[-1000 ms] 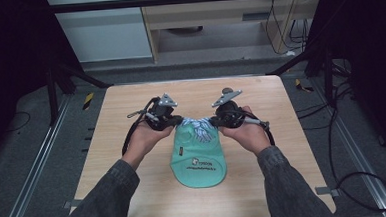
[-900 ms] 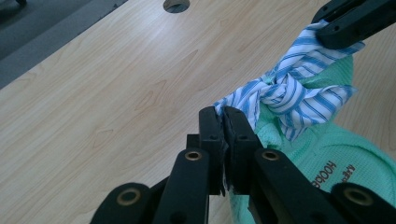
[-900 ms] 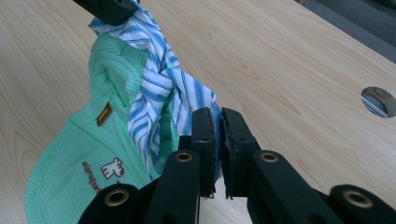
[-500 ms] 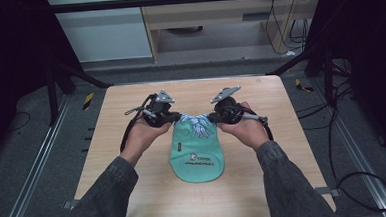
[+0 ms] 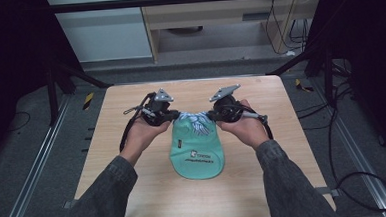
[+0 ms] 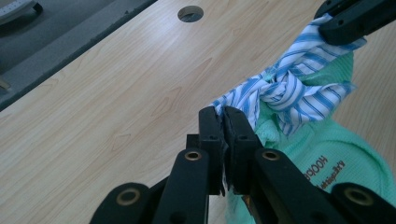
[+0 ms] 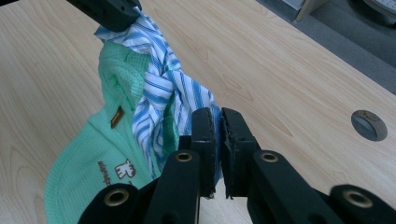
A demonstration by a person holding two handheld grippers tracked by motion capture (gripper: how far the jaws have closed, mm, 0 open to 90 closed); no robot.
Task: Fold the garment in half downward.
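Mint-green knitted bib [image 5: 197,153] with a blue-and-white striped cloth tie [image 5: 194,119] lies mid-table, its knotted far end lifted between the grippers. Left gripper [image 6: 223,122] and right gripper [image 7: 217,122] each have jaws clamped on a tie end. Pulling apart unevenly could slip the thin fabric free or jam the knot.
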